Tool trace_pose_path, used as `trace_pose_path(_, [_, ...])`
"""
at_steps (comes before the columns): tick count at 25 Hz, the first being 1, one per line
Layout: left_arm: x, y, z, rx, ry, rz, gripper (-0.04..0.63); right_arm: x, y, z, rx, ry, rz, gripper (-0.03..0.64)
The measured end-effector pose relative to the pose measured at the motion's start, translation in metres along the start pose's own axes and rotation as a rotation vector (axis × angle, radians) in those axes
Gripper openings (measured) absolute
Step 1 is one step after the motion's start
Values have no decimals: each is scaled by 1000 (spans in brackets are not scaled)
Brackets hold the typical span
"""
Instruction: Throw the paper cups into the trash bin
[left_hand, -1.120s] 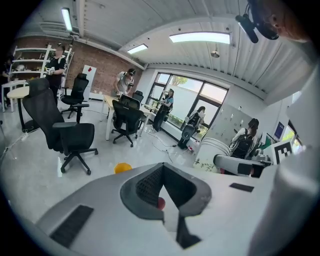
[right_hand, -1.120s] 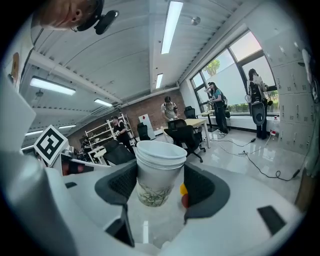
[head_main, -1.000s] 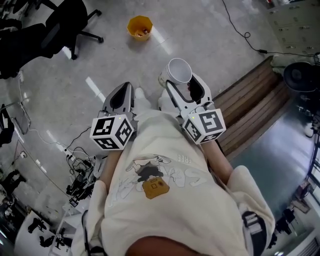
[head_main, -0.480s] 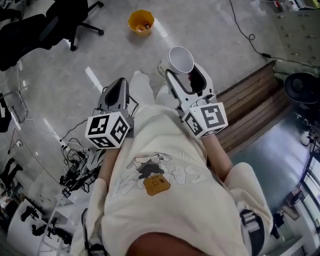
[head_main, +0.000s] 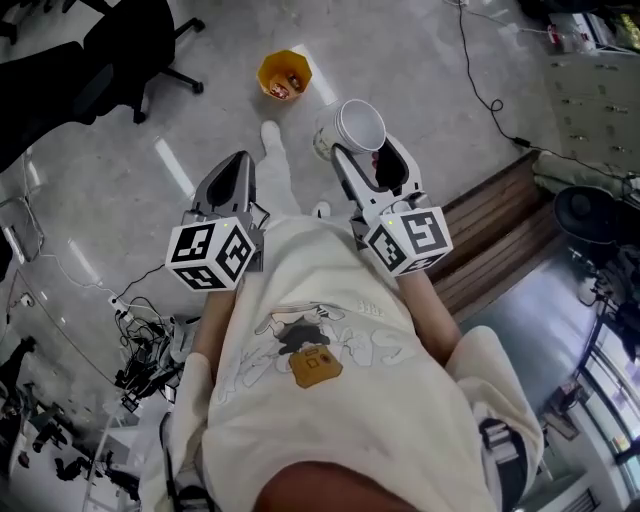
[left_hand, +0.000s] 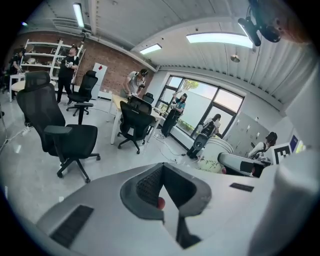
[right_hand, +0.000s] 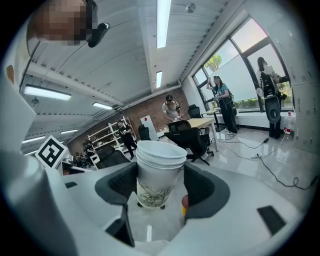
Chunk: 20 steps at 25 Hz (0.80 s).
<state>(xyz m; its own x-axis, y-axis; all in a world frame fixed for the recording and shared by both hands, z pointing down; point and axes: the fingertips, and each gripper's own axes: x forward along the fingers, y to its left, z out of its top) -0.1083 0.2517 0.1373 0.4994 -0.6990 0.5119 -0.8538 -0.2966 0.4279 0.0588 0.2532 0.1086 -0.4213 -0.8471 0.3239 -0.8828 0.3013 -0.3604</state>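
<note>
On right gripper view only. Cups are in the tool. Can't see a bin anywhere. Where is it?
Observer: In the head view, the yellow trash bin stands on the floor, ahead and a little left of the paper cups in the right tool.
Operator: Anything in it?
Observer: Yes, something reddish at the bottom. It's too small to identify.
Operator: Left tool?
Observer: The left tool is shut, with nothing between its jaws.
</note>
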Motion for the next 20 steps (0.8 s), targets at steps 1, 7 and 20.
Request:
trace_pose_path(1, [12,11,15,2,2,-1,6,18,-2,9,-5,8,5,299])
trace_pose_path(7, [71,67,88,-14,17,-23,6,111,-15,42,-35,71,-18,299])
trace_pose_path(20, [175,84,83,-135,95,44,6,205,-86,18,-57,267,65,298])
